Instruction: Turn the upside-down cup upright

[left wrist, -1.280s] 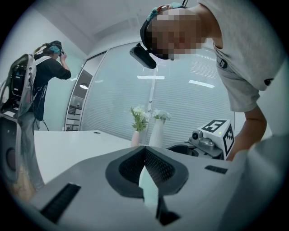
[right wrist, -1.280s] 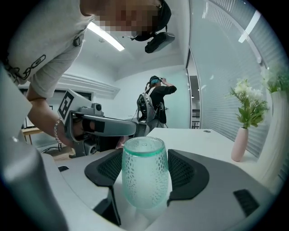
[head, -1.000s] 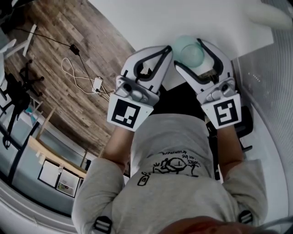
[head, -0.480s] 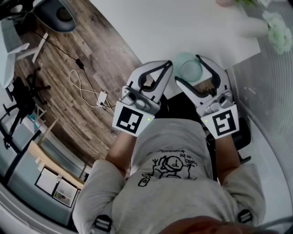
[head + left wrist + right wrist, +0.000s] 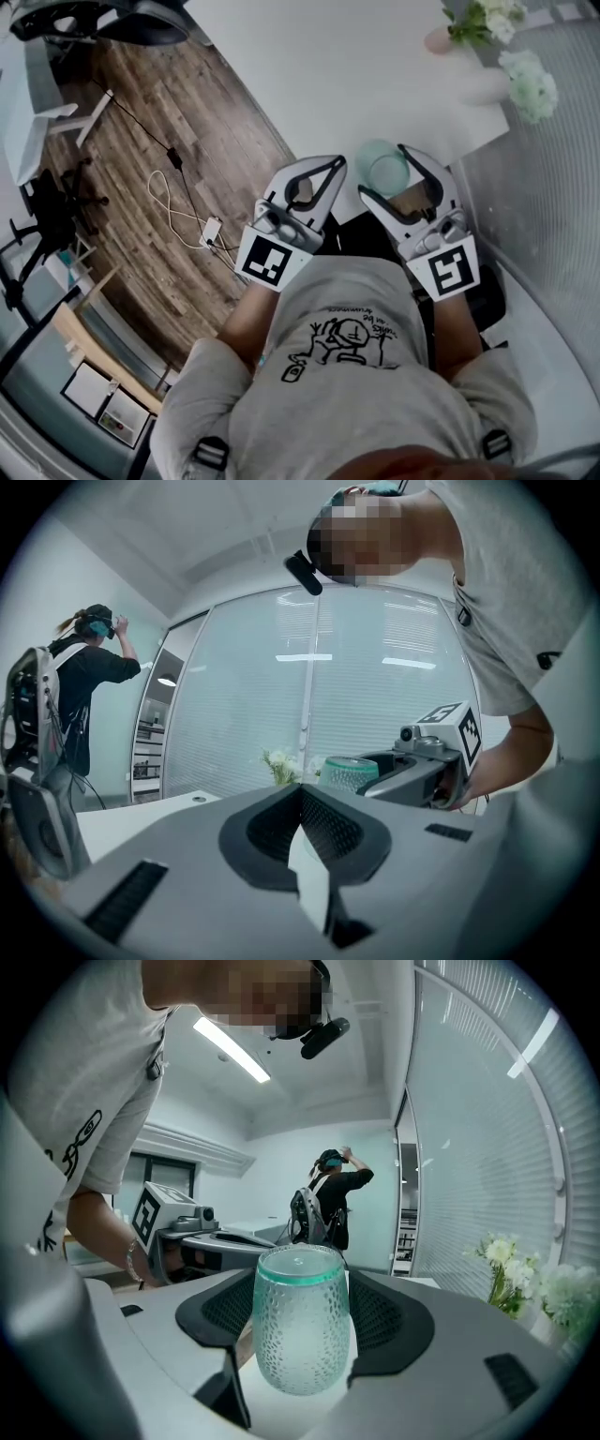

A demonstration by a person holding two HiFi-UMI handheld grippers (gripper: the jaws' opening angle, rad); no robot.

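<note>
The right gripper's [image 5: 300, 1309] jaws grasp the cup [image 5: 302, 1335], one dark pad pressed against each side of its dimpled, pale green glass. The cup stands vertical, its green-banded end at 12 o'clock; which end is open I cannot tell. The left gripper's [image 5: 302, 797] jaws are clenched together with nothing between them.

In the head view the left gripper lies at 9 o'clock of the cup, close beside the right gripper but apart from it. The cup shows over the near edge of the white table [image 5: 328, 75], which runs on toward 12 o'clock. Flowers [image 5: 487, 19] stand at its far corner, about 1 o'clock. A wooden floor [image 5: 141, 141] with a loose cable [image 5: 178, 211] lies at 9 o'clock.
</note>
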